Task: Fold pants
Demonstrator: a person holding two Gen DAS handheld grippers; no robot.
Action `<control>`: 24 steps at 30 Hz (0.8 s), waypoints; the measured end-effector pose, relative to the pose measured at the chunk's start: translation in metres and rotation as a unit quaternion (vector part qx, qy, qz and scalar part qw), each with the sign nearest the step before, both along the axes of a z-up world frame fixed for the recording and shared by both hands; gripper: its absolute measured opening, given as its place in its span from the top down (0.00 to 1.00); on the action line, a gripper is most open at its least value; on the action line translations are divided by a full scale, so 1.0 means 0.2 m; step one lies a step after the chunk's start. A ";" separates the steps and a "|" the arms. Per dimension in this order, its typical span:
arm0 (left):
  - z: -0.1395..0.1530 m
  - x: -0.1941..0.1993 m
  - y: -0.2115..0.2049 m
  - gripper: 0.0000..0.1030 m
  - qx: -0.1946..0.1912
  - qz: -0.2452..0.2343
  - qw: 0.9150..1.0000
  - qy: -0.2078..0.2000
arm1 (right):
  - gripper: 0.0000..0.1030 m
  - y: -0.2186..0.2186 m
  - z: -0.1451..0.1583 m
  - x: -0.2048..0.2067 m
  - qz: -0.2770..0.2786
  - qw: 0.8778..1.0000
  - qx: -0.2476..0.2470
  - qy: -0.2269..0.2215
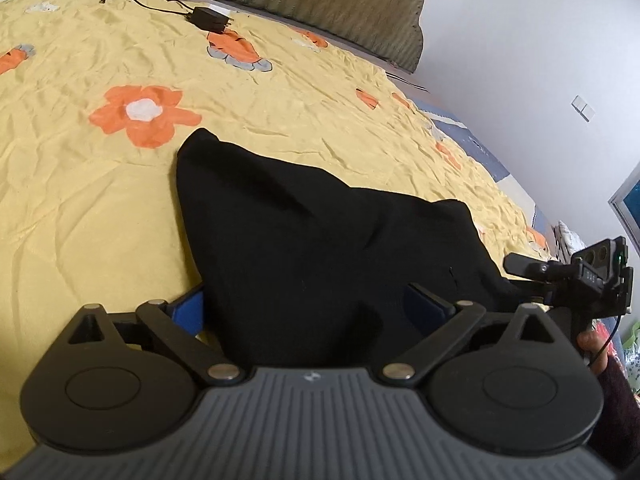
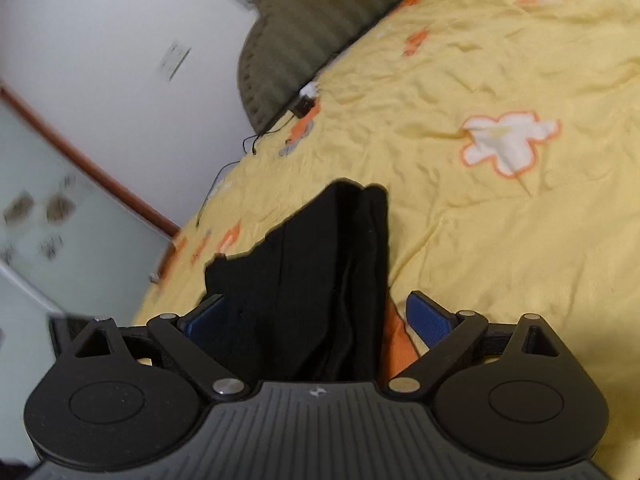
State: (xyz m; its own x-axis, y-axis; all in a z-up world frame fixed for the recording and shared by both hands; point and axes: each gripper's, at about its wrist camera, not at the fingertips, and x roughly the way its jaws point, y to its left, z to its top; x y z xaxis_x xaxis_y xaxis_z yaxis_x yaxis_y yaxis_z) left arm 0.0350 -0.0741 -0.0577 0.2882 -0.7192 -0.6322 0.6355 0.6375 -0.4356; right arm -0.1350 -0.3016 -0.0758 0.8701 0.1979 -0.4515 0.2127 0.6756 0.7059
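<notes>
The left hand-held gripper [image 1: 308, 304] stands with its blue-padded fingers [image 1: 188, 312] spread wide, and the black fabric pants [image 1: 320, 240] pass between them without being visibly pinched. The right hand-held gripper [image 2: 316, 316] is likewise wide, with black cloth filling the gap between its blue pads [image 2: 430, 320]; whether either tool bears any of the cloth's weight cannot be told. The pants lie on the yellow flower-printed bedsheet [image 1: 100, 200], partly folded, in stacked layers running straight ahead along the right tool's fingers. From the left tool they spread forward and to its right, tapering to a far corner. Both tools sit at the near edge, the right tool squarely on the long axis.
</notes>
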 end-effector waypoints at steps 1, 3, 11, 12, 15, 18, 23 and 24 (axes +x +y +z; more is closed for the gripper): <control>0.00 0.00 0.01 0.04 -0.006 -0.004 1.000 0.007 | 0.06 0.00 0.01 0.01 0.001 1.000 0.002 0.001; -0.01 0.00 0.04 0.06 -0.025 -0.006 1.000 0.018 | 0.05 0.00 0.00 0.01 0.008 1.000 0.011 -0.009; -0.02 0.05 0.06 0.53 -0.072 0.022 0.996 0.039 | 0.07 0.09 0.02 0.10 0.039 0.999 0.008 -0.036; -0.03 0.07 0.07 0.64 -0.063 0.033 0.997 0.040 | 0.11 0.09 0.01 0.09 0.033 0.999 0.003 -0.033; -0.09 0.11 0.10 0.81 -0.079 0.055 0.993 0.066 | 0.48 0.06 -0.05 0.08 -0.010 1.000 0.013 -0.007; -0.06 0.08 0.09 0.84 -0.067 0.047 0.996 0.040 | 0.55 0.06 -0.05 0.06 -0.018 1.000 0.015 -0.001; 0.02 0.06 0.14 0.87 -0.109 0.054 0.992 0.026 | 0.57 0.14 0.02 0.06 -0.033 0.999 -0.023 0.004; 0.04 0.05 0.14 0.87 -0.116 0.055 0.991 0.023 | 0.59 0.15 0.03 0.06 -0.033 0.999 -0.025 -0.003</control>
State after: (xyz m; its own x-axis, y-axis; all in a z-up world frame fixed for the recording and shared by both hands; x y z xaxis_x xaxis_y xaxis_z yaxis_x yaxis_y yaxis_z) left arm 0.0458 -0.0454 -0.0503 0.3474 -0.8127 -0.4678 0.5441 0.5810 -0.6053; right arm -0.1238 -0.2711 -0.0691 0.8832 0.1177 -0.4540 0.2530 0.6956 0.6725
